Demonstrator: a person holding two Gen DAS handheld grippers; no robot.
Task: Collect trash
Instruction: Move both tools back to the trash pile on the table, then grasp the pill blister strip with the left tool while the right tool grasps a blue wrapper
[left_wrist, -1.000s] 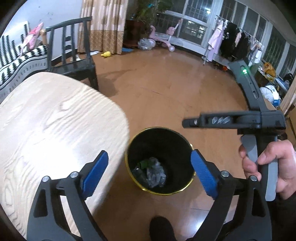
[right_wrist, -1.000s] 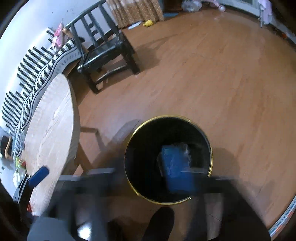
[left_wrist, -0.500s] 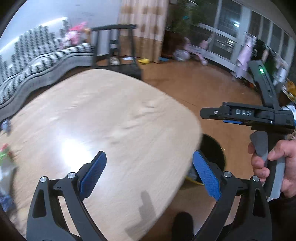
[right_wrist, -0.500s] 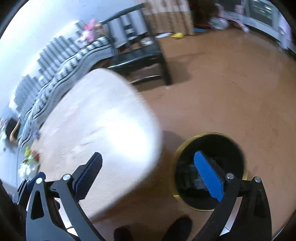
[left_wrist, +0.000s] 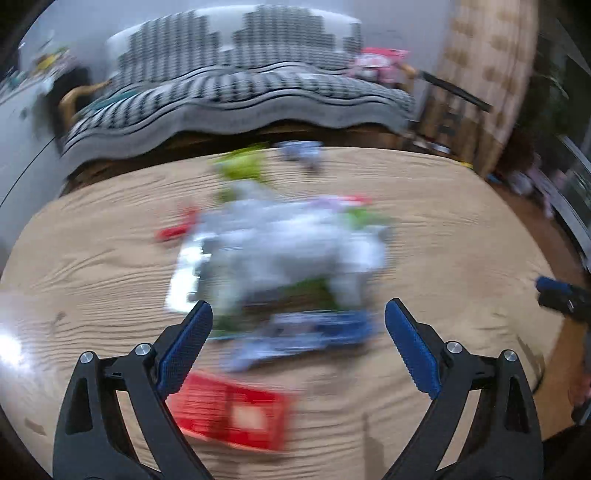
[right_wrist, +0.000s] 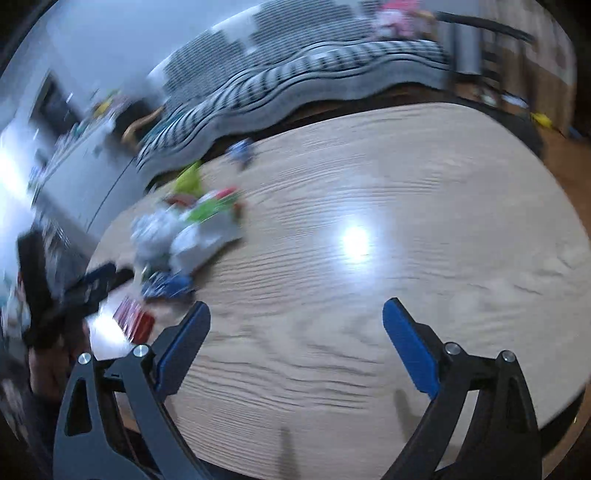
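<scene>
Trash (left_wrist: 280, 254) sits piled on the counter (left_wrist: 461, 258) right ahead of the wide-open, empty left tongs (left_wrist: 297, 341), far nearer than the open, empty right tongs (right_wrist: 295, 341).

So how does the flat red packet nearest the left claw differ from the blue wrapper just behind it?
The red packet lies apart, nearer the table's front edge; the blue wrapper sits against the grey-white trash pile. The red packet looks flat and rectangular with a pale patch; the blue wrapper looks crumpled and longer. Both are blurred and untouched.
</scene>
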